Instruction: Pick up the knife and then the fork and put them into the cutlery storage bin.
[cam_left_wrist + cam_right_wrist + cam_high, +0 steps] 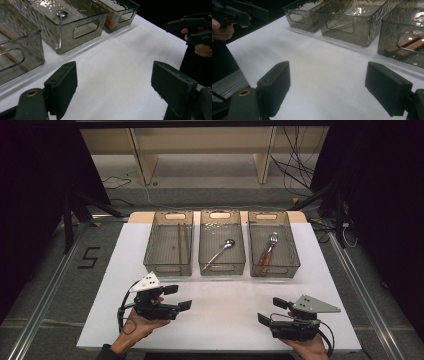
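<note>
Three smoked-clear plastic bins in a row at the table's [220,320] far half: left bin [168,265] holds chopsticks [183,241], middle bin [222,265] a spoon [220,252], right bin [274,268] wooden-handled cutlery [267,254]. Left gripper [179,296] and right gripper [271,311]: jaws apart, empty, over bare white tabletop near the front edge, well apart from the bins.
</note>
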The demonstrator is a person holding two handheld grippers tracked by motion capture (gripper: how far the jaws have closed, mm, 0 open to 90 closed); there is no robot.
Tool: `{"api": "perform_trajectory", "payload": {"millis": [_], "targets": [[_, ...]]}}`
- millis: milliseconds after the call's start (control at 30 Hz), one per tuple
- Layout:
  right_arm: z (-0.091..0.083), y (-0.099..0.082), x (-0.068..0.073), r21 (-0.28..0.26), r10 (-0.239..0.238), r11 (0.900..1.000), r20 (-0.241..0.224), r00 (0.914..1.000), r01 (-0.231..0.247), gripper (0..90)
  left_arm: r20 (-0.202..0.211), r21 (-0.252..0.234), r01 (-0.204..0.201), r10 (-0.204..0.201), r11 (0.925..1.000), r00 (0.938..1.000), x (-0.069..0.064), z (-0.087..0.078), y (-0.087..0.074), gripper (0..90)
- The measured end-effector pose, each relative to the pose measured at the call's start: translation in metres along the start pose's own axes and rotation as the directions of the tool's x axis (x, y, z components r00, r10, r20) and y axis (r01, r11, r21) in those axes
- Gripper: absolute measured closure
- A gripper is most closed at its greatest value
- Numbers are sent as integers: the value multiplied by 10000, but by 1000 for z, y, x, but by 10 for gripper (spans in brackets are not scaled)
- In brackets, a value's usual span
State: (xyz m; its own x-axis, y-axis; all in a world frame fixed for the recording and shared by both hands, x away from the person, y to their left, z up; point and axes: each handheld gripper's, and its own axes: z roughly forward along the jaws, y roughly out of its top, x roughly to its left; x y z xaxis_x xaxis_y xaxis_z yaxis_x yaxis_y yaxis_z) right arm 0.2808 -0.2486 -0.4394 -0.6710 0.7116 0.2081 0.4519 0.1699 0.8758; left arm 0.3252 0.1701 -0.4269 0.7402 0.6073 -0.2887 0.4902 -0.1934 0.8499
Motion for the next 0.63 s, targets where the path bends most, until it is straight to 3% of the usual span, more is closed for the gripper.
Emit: {"api": "perform_trajectory", "payload": {"millis": [200, 333, 633], "targets": [[1, 0, 1, -20, -80, 10000, 10, 10000, 80, 212, -142, -344, 226, -231, 9992, 9996, 6, -12, -8, 209], [1, 0, 1, -15, -100, 9999, 20, 9999, 100, 212, -182, -327, 319, -325, 9990, 9993, 10, -15, -12, 204], [1, 0, 1, -1, -139, 9999, 30, 9999, 139, 212, -163, -479, 264, -272, 9985, 9995, 11, -19, -15, 202]]}}
